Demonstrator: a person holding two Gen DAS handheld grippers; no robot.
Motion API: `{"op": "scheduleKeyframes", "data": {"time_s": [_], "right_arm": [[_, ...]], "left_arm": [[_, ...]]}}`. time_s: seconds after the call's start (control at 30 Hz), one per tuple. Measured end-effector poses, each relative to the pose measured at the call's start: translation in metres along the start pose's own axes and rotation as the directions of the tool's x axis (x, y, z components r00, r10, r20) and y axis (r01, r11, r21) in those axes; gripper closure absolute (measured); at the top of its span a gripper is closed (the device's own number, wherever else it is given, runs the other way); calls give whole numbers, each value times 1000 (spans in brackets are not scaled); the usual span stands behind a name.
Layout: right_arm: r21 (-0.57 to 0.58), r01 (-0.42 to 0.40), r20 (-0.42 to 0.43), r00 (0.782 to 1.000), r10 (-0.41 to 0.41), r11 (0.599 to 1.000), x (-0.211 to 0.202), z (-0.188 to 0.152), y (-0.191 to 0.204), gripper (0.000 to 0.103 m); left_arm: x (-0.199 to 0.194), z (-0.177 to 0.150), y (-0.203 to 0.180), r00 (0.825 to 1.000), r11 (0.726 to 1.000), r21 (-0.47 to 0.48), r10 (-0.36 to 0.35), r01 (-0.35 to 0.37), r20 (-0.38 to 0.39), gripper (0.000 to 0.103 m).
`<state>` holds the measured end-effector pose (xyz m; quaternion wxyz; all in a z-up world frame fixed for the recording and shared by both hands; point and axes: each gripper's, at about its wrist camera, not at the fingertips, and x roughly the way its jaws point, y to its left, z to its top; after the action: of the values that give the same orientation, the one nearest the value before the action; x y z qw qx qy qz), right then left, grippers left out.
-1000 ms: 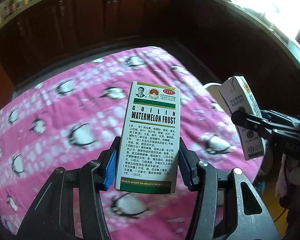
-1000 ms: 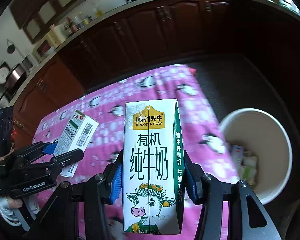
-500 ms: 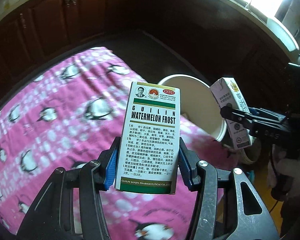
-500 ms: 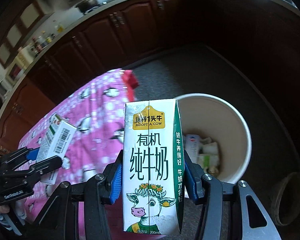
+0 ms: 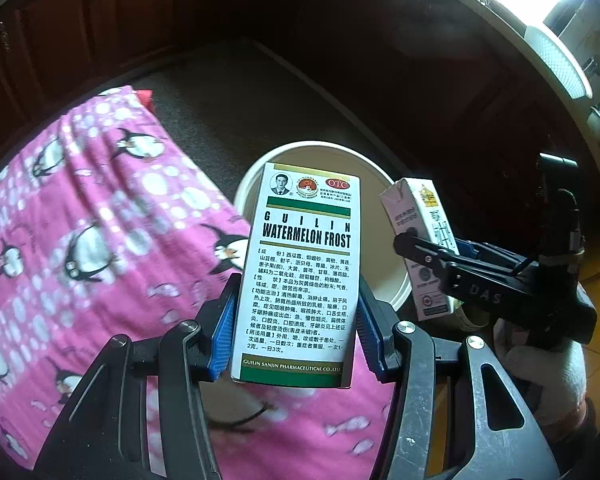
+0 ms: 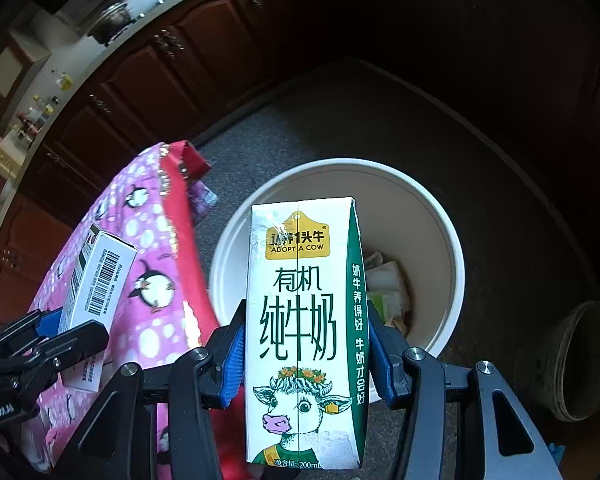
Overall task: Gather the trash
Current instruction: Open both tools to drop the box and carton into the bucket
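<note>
My left gripper (image 5: 296, 340) is shut on a white and green medicine box (image 5: 300, 272) marked Watermelon Frost, held upright over the table's edge, in front of a white trash bucket (image 5: 256, 168). My right gripper (image 6: 306, 352) is shut on a white milk carton (image 6: 304, 320) with a cartoon cow, held in front of the same bucket (image 6: 432, 208), which holds several pieces of trash. The carton (image 5: 416, 236) also shows in the left wrist view, and the medicine box (image 6: 96, 280) in the right wrist view.
The table carries a pink penguin-print cloth (image 5: 80, 220), also in the right wrist view (image 6: 148, 264). The bucket stands on a dark floor beside it. A brown bowl (image 6: 580, 356) sits on the floor to the right. Dark wood cabinets (image 6: 172, 60) line the back.
Both grippers have swung right, away from the table top and toward the bucket, each still holding its item. The bucket now fills the middle of both views.
</note>
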<state>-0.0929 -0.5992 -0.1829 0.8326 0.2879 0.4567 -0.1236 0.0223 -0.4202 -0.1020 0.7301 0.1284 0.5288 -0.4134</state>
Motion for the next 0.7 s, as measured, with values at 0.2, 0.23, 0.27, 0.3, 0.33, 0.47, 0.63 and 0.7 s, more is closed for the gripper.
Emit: {"op": "scheduleKeyframes", "data": {"time_s": [0.2, 0.23, 0.27, 0.3, 0.33, 0.47, 0.63, 0.7], "right_arm": [[38, 17, -10, 1000, -16, 999, 11, 3, -12, 53], [43, 17, -11, 1000, -17, 999, 12, 3, -13, 53], [49, 16, -12, 1000, -16, 999, 13, 4, -15, 53], [53, 17, -12, 1000, -17, 998, 13, 4, -17, 53], [55, 19, -10, 1000, -18, 998, 13, 4, -18, 53], [73, 24, -4, 1000, -24, 997, 15, 7, -23, 50], [93, 18, 9, 1000, -19, 996, 12, 5, -25, 40], [94, 19, 15, 1000, -20, 995, 8, 4, -24, 39]], "left_arm": [[23, 9, -7, 1000, 1000, -8, 12, -13, -15, 52], [26, 10, -5, 1000, 1000, -11, 15, -15, -18, 52], [29, 11, -5, 1000, 1000, -16, 12, -12, -16, 52], [30, 12, -5, 1000, 1000, -18, 12, -13, -14, 52], [31, 11, -7, 1000, 1000, -20, 18, -19, -15, 52], [32, 13, -10, 1000, 1000, -10, 12, -12, 1, 51], [31, 13, -11, 1000, 999, -19, -27, 28, 7, 40], [31, 15, -6, 998, 997, -34, -63, 63, 10, 37]]}}
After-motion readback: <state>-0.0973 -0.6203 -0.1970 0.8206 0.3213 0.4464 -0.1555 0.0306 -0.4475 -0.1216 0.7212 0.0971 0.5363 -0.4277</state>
